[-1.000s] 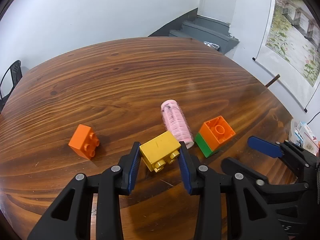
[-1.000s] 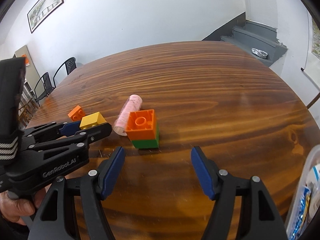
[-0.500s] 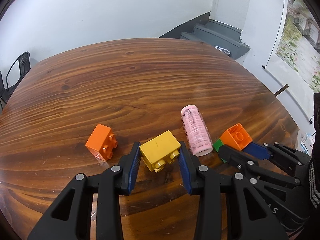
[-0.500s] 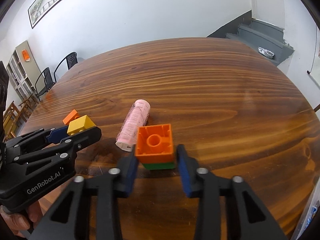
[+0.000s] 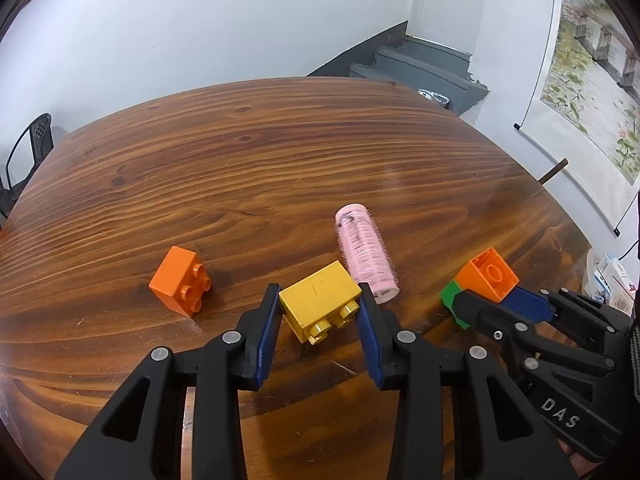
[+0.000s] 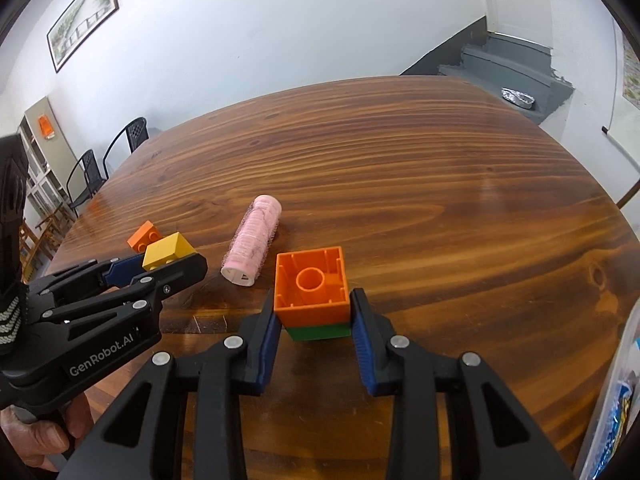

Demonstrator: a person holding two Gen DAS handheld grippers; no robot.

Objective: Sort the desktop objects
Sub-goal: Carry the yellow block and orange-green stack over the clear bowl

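Orange-green stack (image 6: pixel 311 294): right gripper (image 6: pixel 313 330), wide a second ago, now clamps it at 6 o'clock; left gripper (image 5: pixel 319 326) holds yellow brick (image 5: pixel 320 304). Both ready to carry.

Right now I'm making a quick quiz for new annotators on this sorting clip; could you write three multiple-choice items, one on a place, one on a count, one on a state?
1. Where does the pink bristly cylindrical roller lie?
A. between the yellow plastic brick and the orange-on-green stacked plastic bricks
B. on top of the stack
C. off the brown wooden table

2. How many loose single orange plastic bricks lie on the table?
A. three
B. one
C. none

3. What is the right hand-held gripper doing?
A. gaping wide over bare wood
B. clamping the roller
C. closed on the stack

Answers:
1 A, since the roller lies with one on each side.
2 B, since only one lies apart, left of the yellow brick in the left hand-held gripper.
3 C, since both pads press the stack's sides.
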